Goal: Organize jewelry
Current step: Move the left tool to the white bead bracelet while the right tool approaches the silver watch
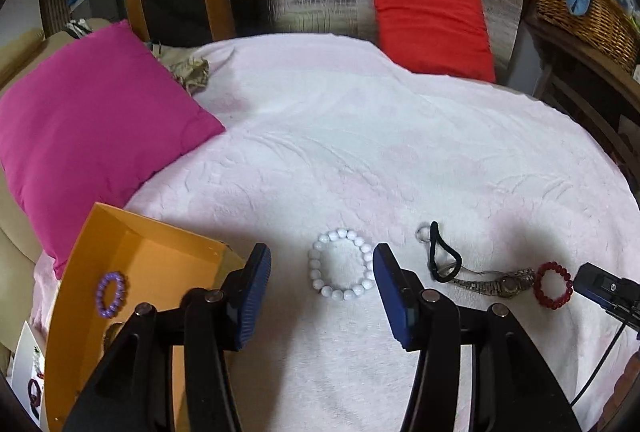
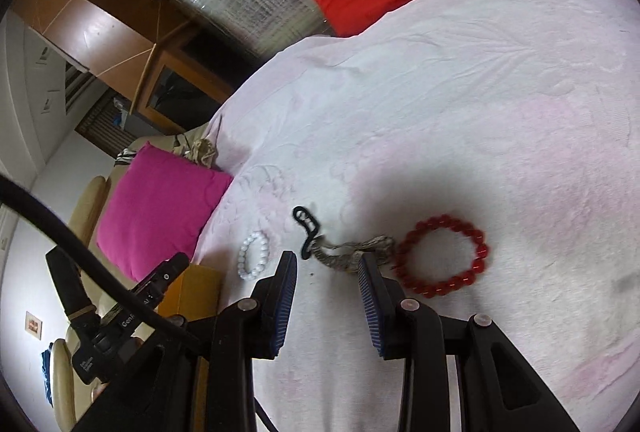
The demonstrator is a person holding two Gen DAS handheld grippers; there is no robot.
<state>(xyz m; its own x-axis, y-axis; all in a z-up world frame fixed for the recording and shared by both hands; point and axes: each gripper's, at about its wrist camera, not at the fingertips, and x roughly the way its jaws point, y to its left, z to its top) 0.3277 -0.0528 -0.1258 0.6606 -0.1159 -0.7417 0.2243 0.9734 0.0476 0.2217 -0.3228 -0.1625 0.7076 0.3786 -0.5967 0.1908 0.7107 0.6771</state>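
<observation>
White bead bracelet (image 1: 341, 264) lies flat on the pink-white bedspread (image 1: 360, 151), framed between the blue pads of the left tongs (image 1: 322, 296), which stand spread and empty above it. To its right: black hair tie (image 1: 442, 256), metal watch (image 1: 500, 284), then red bead bracelet (image 1: 554, 284), all close in 1 row on the bed. Orange box (image 1: 120, 264) sits left of the tongs, a purple bracelet (image 1: 110, 293) inside. Right tongs (image 2: 328, 296) part-spread, pinching nothing, hovering near the watch (image 2: 352, 252) and red bracelet (image 2: 442, 256). Magenta cushion (image 1: 92, 119) beyond the box.
</observation>
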